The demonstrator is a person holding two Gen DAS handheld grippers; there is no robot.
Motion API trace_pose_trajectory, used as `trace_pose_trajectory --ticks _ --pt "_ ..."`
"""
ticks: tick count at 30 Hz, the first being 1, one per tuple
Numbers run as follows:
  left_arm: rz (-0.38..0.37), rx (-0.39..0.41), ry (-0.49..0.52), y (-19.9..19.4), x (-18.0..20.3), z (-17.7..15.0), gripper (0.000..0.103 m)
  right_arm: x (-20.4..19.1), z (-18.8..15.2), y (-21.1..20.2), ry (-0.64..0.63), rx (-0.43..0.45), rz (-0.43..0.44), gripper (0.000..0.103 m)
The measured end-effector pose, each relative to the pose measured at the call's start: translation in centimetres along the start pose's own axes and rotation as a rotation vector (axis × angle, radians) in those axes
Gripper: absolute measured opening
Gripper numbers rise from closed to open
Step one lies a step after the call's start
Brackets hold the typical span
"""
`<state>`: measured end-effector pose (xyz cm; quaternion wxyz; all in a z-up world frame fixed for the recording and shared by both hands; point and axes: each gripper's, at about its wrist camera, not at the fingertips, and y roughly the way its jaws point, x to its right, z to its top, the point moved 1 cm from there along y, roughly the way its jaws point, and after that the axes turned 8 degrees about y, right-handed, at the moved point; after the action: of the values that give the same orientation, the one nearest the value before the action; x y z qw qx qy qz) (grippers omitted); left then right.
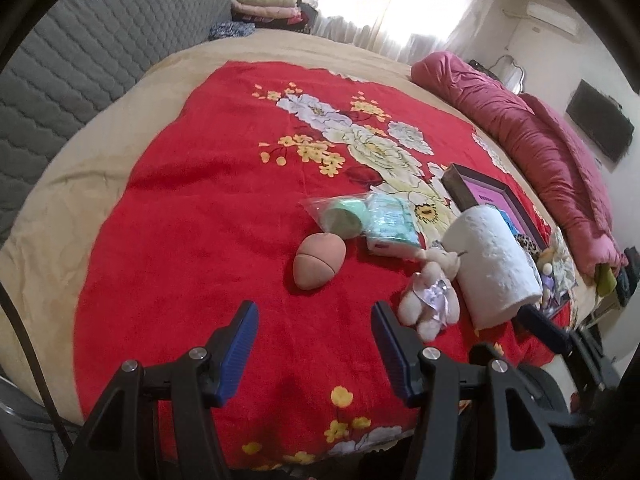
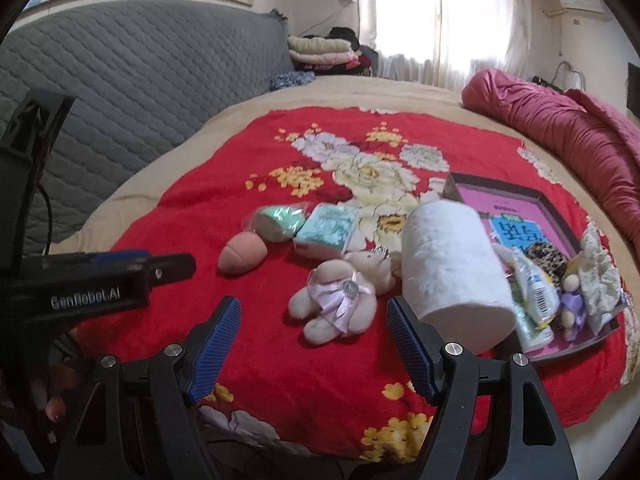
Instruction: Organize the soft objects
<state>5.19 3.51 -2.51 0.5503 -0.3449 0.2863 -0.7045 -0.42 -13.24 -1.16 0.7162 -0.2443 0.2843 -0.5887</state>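
Observation:
On a red flowered blanket [image 1: 208, 208] lie a pink peach-shaped squishy [image 1: 318, 261] [image 2: 242, 254], a bagged green sponge [image 1: 344, 218] [image 2: 278, 222], a tissue pack [image 1: 390, 226] [image 2: 326, 232], a small plush bear [image 1: 430, 298] [image 2: 340, 298] and a white paper roll [image 1: 492, 264] [image 2: 452, 264]. A dark tray [image 2: 554, 210] [image 1: 460, 184] holds several soft items. My left gripper [image 1: 314, 346] is open and empty, short of the squishy. My right gripper [image 2: 314, 342] is open and empty, just short of the bear.
A rolled maroon quilt [image 1: 536, 140] [image 2: 568, 136] lies along the bed's right side. A grey quilted headboard [image 2: 132, 80] stands to the left. Folded clothes [image 2: 320, 52] are stacked at the back. The left gripper's body [image 2: 92, 284] shows at left in the right wrist view.

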Motion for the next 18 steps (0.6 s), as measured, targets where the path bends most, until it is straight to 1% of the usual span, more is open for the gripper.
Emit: trace_pose_trajectory --ticks 3,9,18 --pt "-0.008 0.000 -0.011 0.9 -0.4 0.4 0.058 0.0 -0.1 0.8 -0.001 -0.010 0.000 0.076" --pt "-0.022 -0.018 0.005 3.2 -0.4 1.1 0.058 0.6 -0.1 2.8 0.020 -0.030 -0.007 0.076" --pt "-0.021 -0.042 0.027 6.1 -0.5 1.9 0.058 0.9 0.0 5.4 0.031 -0.052 -0.014 0.076"
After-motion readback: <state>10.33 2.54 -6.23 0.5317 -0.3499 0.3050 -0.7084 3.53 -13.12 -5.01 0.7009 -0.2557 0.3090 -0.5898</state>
